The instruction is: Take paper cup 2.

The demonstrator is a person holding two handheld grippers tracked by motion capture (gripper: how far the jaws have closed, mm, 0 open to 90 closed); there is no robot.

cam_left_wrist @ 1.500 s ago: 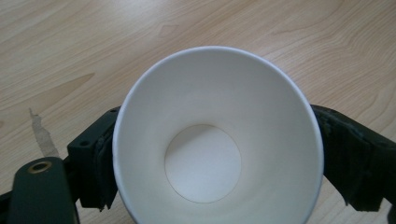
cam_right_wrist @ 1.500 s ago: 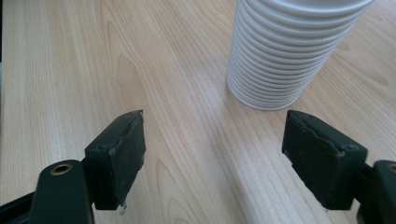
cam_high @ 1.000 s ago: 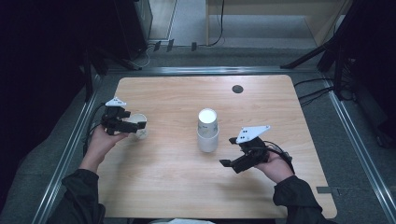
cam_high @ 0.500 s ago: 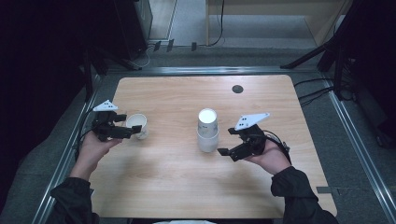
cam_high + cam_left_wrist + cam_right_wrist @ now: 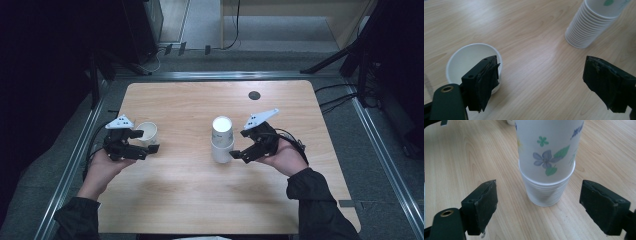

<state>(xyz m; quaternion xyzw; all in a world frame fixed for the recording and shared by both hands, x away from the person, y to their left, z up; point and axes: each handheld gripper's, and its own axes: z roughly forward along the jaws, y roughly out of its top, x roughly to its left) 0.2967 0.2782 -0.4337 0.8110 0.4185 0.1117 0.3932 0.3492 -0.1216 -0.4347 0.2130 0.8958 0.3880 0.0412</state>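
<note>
- Dark sleeves [image 5: 320, 200] cover both forearms at the frame's bottom.
- Left gripper [image 5: 145, 142] and right gripper [image 5: 239, 146]: black, grey three-cornered plates on top, trailing black cables.
- Worn black pads [image 5: 486, 80], a brass-ringed hole below.

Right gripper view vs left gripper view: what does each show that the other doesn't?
Right gripper view: flower print on the top cup of the stack, seen close between the open right gripper. Left gripper view: a single upright white cup behind one jaw of the open left gripper, nothing between them. Shared: the cup stack and wooden table.
</note>
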